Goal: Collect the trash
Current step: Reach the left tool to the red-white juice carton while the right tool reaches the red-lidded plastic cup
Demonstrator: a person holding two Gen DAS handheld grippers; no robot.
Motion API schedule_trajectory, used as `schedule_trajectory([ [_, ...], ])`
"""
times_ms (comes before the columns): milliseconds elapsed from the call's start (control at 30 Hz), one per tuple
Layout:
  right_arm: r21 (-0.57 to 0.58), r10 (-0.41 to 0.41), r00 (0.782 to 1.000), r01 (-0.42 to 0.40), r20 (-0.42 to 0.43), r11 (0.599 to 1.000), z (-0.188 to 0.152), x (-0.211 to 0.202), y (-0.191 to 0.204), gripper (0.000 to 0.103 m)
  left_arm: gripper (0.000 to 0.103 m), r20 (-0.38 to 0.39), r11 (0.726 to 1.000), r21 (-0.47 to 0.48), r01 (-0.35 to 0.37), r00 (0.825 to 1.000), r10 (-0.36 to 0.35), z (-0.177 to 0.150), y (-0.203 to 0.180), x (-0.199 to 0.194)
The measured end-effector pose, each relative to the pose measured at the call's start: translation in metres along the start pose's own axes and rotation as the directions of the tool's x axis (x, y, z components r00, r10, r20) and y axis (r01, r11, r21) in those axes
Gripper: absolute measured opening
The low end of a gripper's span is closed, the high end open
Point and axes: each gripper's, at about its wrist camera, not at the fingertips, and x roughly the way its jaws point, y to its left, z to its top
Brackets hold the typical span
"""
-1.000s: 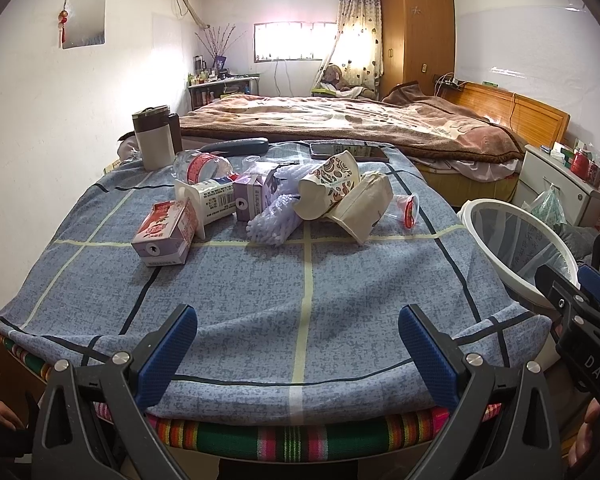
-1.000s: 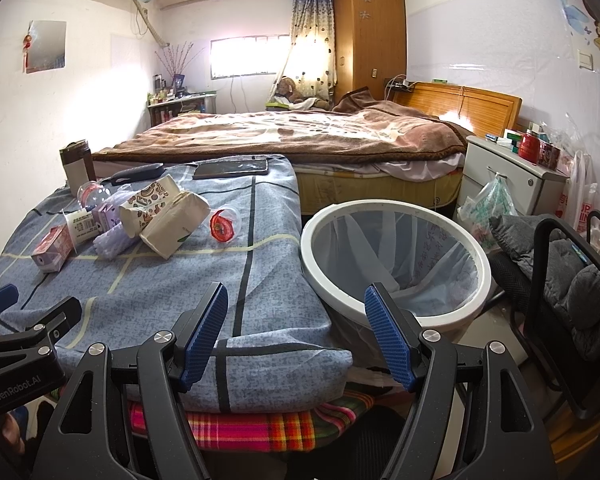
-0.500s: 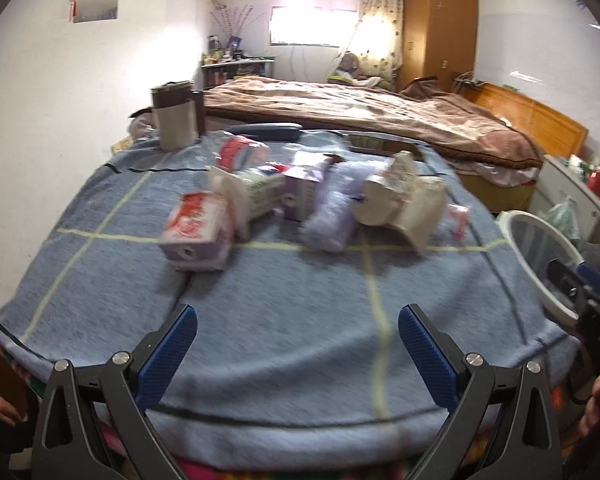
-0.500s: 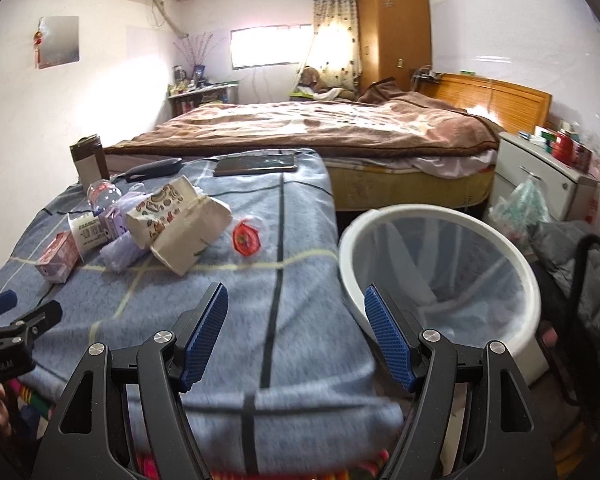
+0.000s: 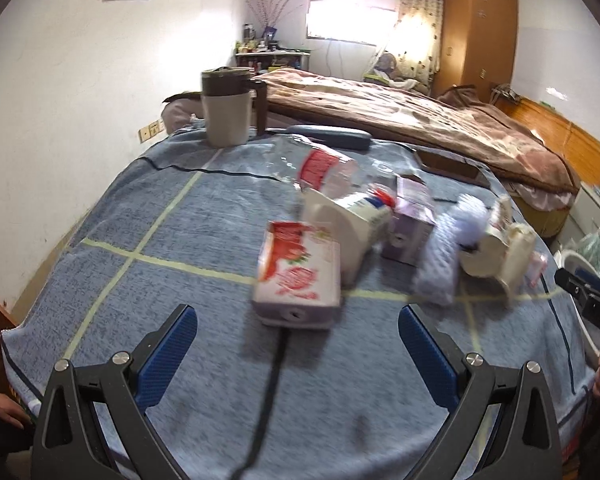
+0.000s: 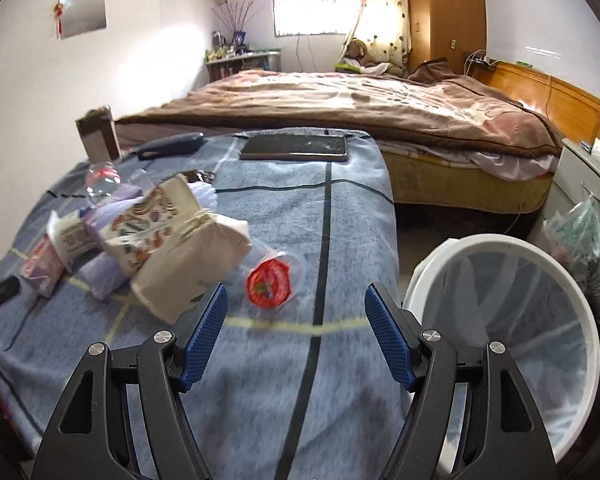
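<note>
Trash lies heaped on a blue cloth-covered table [image 5: 172,240]. A red-and-white strawberry carton [image 5: 298,280] lies just beyond my open left gripper [image 5: 298,332], in line with the gap between its blue pads. Behind it are a white carton [image 5: 352,216], a clear bottle with a red label [image 5: 320,168], a purple carton [image 5: 410,224] and a pale plastic bag [image 5: 444,252]. My right gripper [image 6: 296,318] is open just short of a clear cup with a red lid [image 6: 270,282]. A patterned paper cup [image 6: 152,220] and a beige paper bag [image 6: 192,264] lie to its left. A white waste bin [image 6: 504,312] stands at the right.
A brown-and-white mug [image 5: 226,114], a dark case [image 5: 328,136] and a phone [image 6: 294,147] sit at the table's far end. A bed with a brown blanket [image 6: 360,100] lies behind. A nightstand [image 6: 588,188] with a hanging plastic bag [image 6: 576,228] stands right of the bin.
Both grippers have moved forward over the table toward the trash. The strawberry carton now looms close to the left gripper, and the red-lidded cup sits close before the right one. Both stay open.
</note>
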Motion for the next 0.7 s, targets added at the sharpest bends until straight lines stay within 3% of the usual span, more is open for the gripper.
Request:
schedule_trajectory([
  [133,-0.026,0.024,0.999,-0.024,-0.031,0.999,0.007,0.008,0.002,0.072,0.102,-0.017,0.999,-0.027,-0.018,1.0,0.018,0.009,0.013,0.011],
  [467,-0.037,0.098,0.99,-0.102,-0.1,0.994,0.017,0.032,0.002,0.072,0.102,-0.066,0.997,-0.029,0.067,0.995,-0.069,0.02,0.009,0.039],
  [600,-0.029,0.104,0.988,-0.108,-0.111,0.994,0.019,0.036,0.001,0.072,0.097,-0.104,0.995,-0.043,0.093,0.99,-0.097,0.02,0.01,0.05],
  [700,-0.026,0.119,0.985,-0.123,-0.124,0.992,0.019,0.039,0.001,0.062,0.088,-0.117,0.994,-0.048,0.094,0.988,-0.099,0.02,0.011,0.054],
])
